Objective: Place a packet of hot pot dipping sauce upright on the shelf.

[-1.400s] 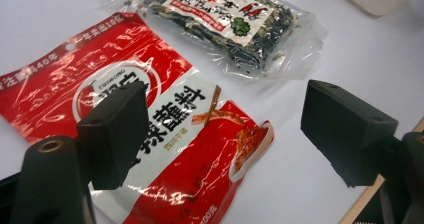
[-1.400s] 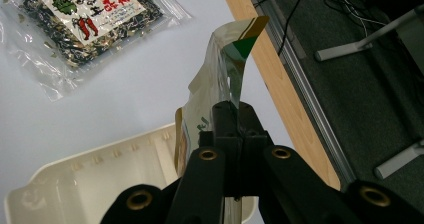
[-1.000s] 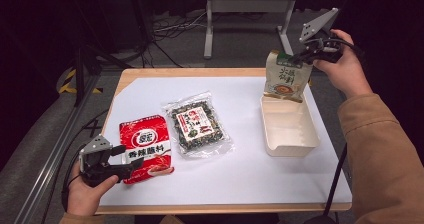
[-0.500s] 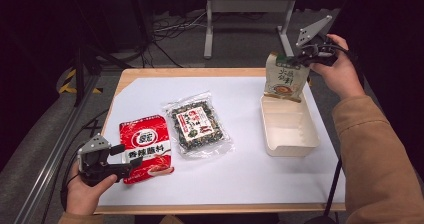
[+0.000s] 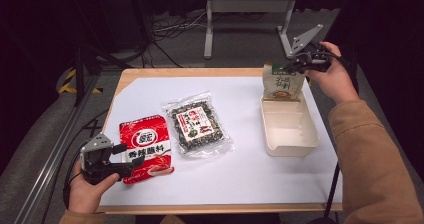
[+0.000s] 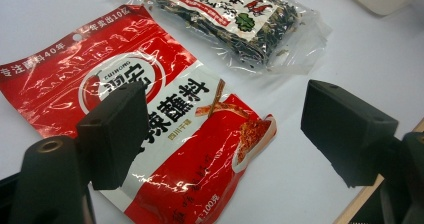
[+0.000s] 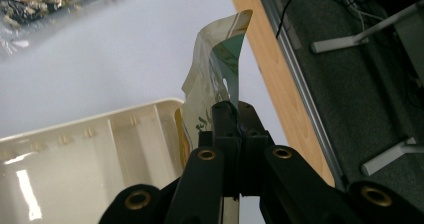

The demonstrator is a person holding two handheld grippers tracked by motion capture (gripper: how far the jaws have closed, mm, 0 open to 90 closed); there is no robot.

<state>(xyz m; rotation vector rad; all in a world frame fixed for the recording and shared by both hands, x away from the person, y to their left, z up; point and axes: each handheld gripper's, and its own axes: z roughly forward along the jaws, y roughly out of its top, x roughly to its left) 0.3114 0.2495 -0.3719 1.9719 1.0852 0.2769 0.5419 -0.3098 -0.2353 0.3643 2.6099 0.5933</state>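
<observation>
At the upper right of the high view, the right claw (image 5: 296, 64) is pinched shut on the top edge of a green and cream pouch (image 5: 282, 83), which hangs upright with its bottom at the far end of a cream plastic tray (image 5: 291, 146). In the right gripper view the right claw (image 7: 233, 115) shows its two black jaws pressed together at the centre of the frame with the pouch (image 7: 215, 69) clamped between them, the thin film rising and curling above the jaws, and the tray (image 7: 95, 149) spreading over the lower left of the frame with its moulded ribs on the inner wall. The tray lies on the white worktop (image 5: 250, 169) at the right of the high view, its long side running away from the camera. At the lower left of that view the left claw (image 5: 132, 155) stands spread, holding nothing, just at the near left edge of a red seasoning packet (image 5: 146, 148) that lies flat on the worktop. In the left gripper view the left claw (image 6: 240, 134) has its jaws wide apart over the red seasoning packet (image 6: 150, 119), and beyond it, at the top of the frame, lies a clear bag of dark dried contents (image 6: 235, 19) with a printed label. In the high view that clear bag (image 5: 197, 124) sits near the middle of the worktop, just beside the red packet and well apart from the tray.
</observation>
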